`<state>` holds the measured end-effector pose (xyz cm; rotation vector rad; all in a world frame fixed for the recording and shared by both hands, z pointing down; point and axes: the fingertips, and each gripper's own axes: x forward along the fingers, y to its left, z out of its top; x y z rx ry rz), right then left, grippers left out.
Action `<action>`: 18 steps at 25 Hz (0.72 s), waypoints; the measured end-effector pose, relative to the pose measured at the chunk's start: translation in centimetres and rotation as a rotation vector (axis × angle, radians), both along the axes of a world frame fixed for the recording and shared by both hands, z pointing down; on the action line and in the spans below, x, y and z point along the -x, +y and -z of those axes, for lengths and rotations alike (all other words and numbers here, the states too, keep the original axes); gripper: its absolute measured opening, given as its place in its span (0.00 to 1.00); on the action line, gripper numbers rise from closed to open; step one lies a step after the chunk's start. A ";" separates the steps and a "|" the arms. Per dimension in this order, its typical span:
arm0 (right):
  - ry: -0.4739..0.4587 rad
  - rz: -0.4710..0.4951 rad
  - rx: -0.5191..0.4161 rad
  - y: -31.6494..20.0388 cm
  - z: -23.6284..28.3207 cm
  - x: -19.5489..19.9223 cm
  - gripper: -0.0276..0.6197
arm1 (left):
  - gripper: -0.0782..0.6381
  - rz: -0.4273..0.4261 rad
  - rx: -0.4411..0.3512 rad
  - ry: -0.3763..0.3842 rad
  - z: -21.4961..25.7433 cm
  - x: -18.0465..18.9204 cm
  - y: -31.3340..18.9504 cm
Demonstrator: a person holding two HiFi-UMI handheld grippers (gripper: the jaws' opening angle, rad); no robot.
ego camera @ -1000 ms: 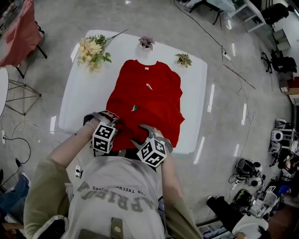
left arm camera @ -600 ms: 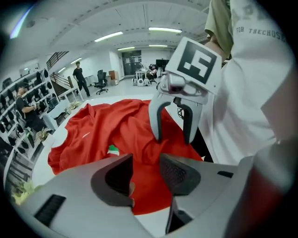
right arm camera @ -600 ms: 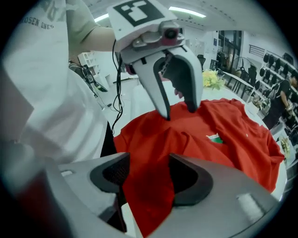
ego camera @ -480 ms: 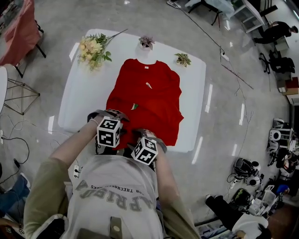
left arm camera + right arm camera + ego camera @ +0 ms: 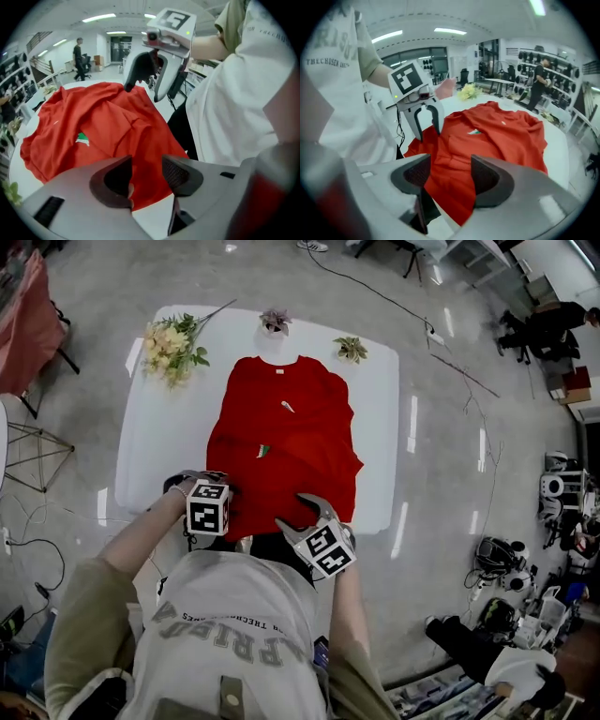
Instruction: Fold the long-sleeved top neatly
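The red long-sleeved top (image 5: 281,451) lies spread on the white surface (image 5: 155,442), collar at the far side and hem at the near edge. No sleeve sticks out to left or right, so the sleeves look already turned in and the step in hand is probably taking up the hem. The left tongs (image 5: 146,174) sit over the near left corner of the hem. Their jaws have just been opening to a middling gap, with red cloth showing in it but not pinched. The right tongs (image 5: 447,180) stand wide over the near right corner, also gripping nothing. Next, both would need to close on the hem corners and carry them evenly toward the collar. At the far edge of the surface lie a bunch of flowers (image 5: 169,343) and two small plants (image 5: 275,320). Around it is a glossy grey floor (image 5: 450,474) with trailing cables.
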<state>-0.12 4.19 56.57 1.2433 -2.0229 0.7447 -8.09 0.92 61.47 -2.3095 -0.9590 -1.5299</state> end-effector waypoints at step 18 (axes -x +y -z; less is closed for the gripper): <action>0.005 -0.379 0.005 -10.4 -1.1 -28.3 0.44 | 0.39 0.636 -0.023 0.250 4.8 -18.6 -5.9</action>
